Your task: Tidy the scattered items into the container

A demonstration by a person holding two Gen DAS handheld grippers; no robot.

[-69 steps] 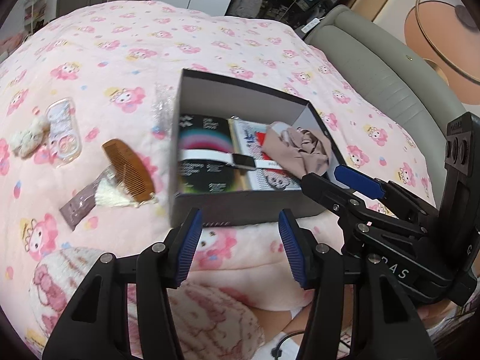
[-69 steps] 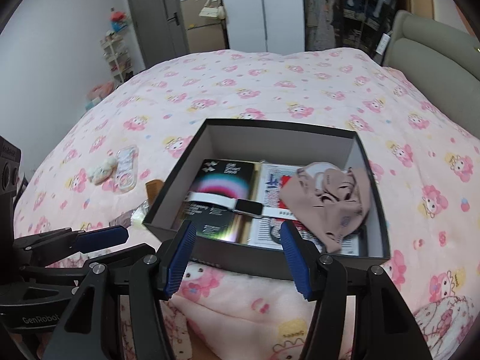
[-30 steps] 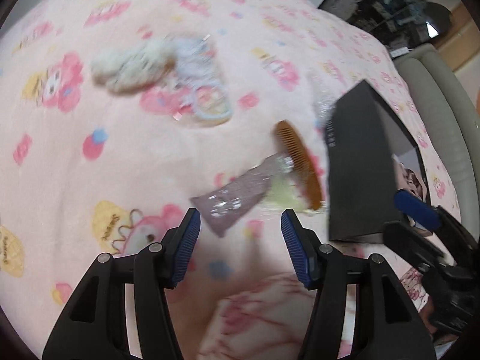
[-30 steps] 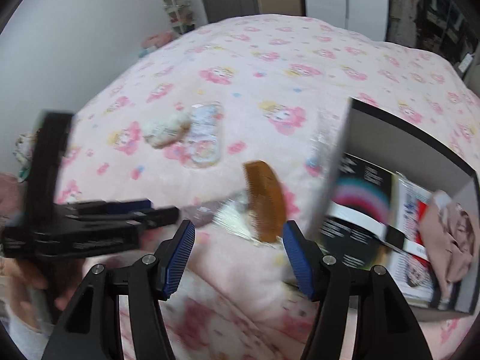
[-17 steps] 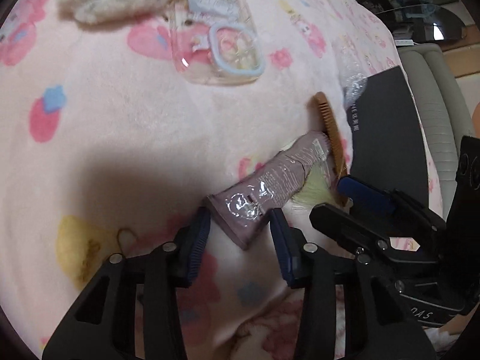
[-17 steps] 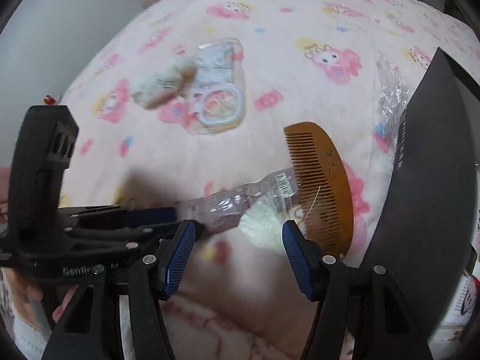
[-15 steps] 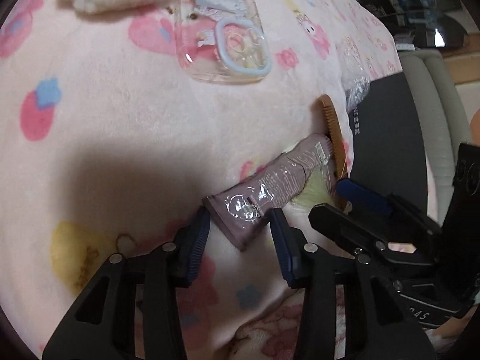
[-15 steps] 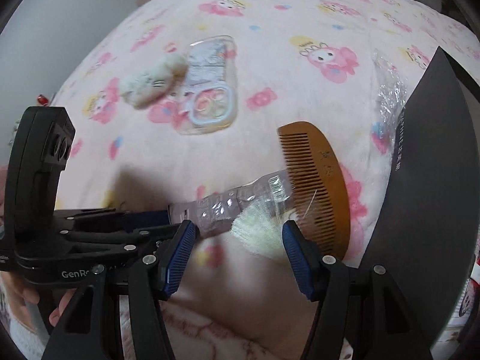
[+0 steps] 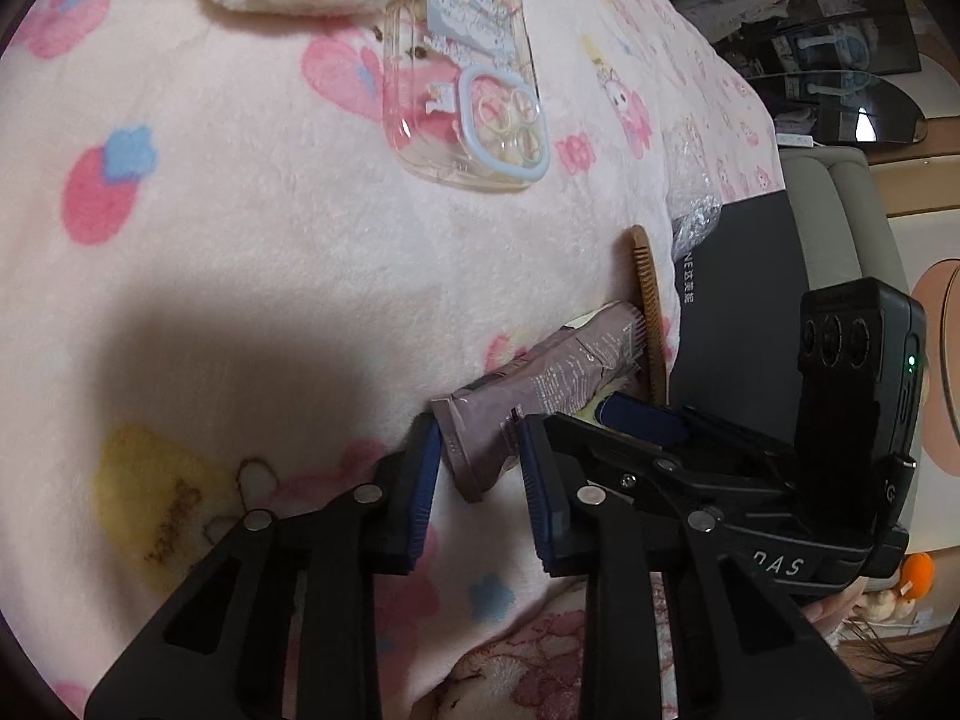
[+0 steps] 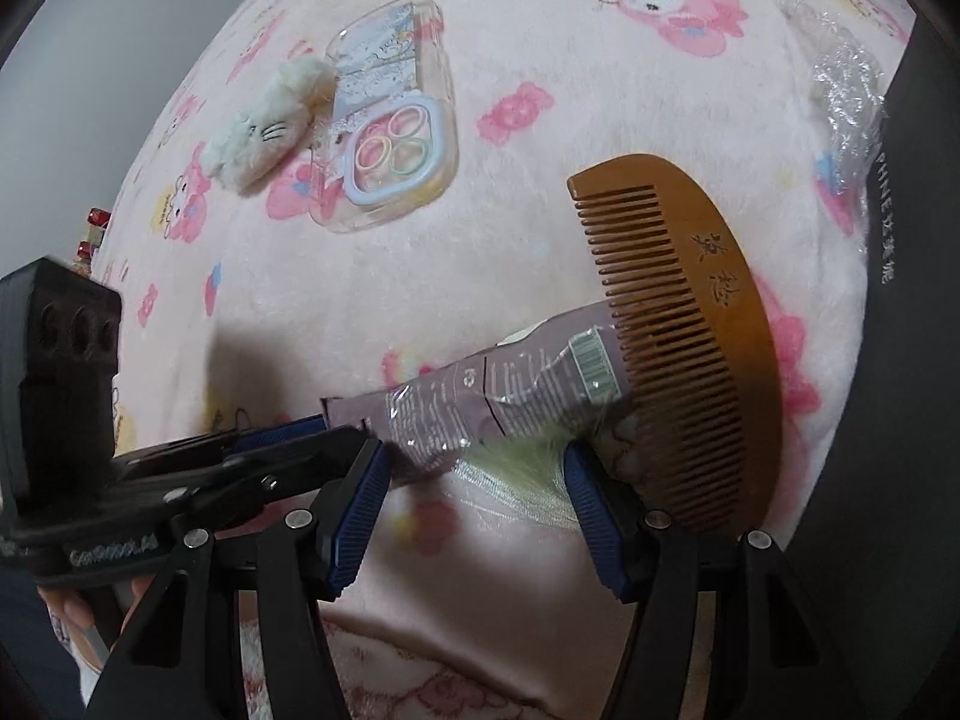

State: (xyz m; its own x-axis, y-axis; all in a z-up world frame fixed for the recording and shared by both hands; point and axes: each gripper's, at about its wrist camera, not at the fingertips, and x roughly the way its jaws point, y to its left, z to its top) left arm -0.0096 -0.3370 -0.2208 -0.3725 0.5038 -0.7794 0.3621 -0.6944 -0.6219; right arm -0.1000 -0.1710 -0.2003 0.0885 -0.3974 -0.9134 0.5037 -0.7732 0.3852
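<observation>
The mauve packet (image 9: 534,396) lay on my pink blanket (image 9: 240,252), left of the wooden comb (image 10: 690,348); my left gripper (image 9: 480,468) had just been closing around its near end, my right gripper (image 10: 474,504) stood wide over it

Pretty clearly a bedroom at home: everything sits on a fluffy pink blanket (image 10: 540,90) with cartoon bunny prints, a padded grey headboard (image 9: 840,222) runs along one edge, and shelves (image 9: 840,60) of stuff (too blurry to identify) fill the back.
</observation>
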